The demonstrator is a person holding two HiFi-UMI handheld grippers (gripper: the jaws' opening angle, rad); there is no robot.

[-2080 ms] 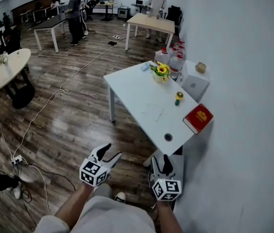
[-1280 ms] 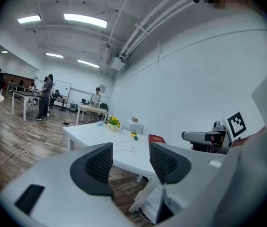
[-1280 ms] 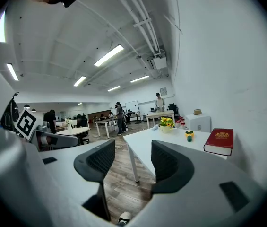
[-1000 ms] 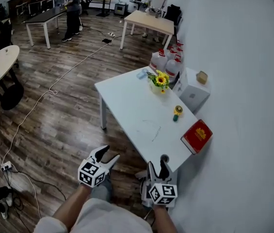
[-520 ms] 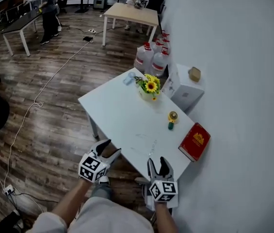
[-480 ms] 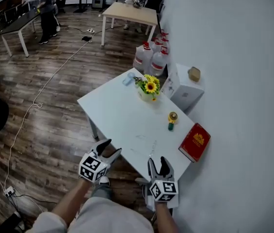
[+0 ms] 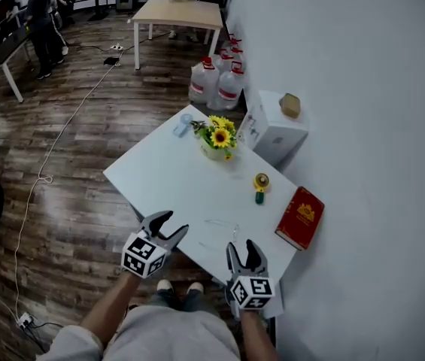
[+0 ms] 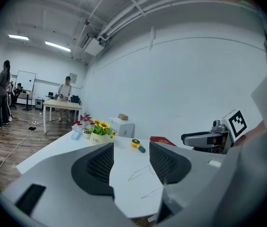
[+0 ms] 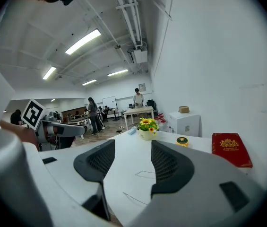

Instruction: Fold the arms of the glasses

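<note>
A dark plank floor [image 7: 69, 156] and a plain white wall [image 7: 362, 66] frame a smooth, white rectangular table [image 7: 174, 186] set at an angle to the wall. Behind the table stand a white boxy cabinet [image 7: 272, 134] and clear water jugs [image 7: 217, 81] with red caps. On the tabletop, a red book [image 7: 299, 216] lies at the wall-side edge. A pot of sunflowers [image 7: 217, 138] stands at the far end, and a small round yellow-and-green object [image 7: 260, 183] sits between the two. The glasses [image 7: 225, 227], a thin wire frame with arms spread, lie flat near the near edge. They sit just ahead of the left gripper [image 7: 171, 224] and right gripper [image 7: 241, 248], between the two and touching neither. Both grippers have their dark mesh-textured pads [image 8: 100, 167] apart, framing the tabletop.
</note>
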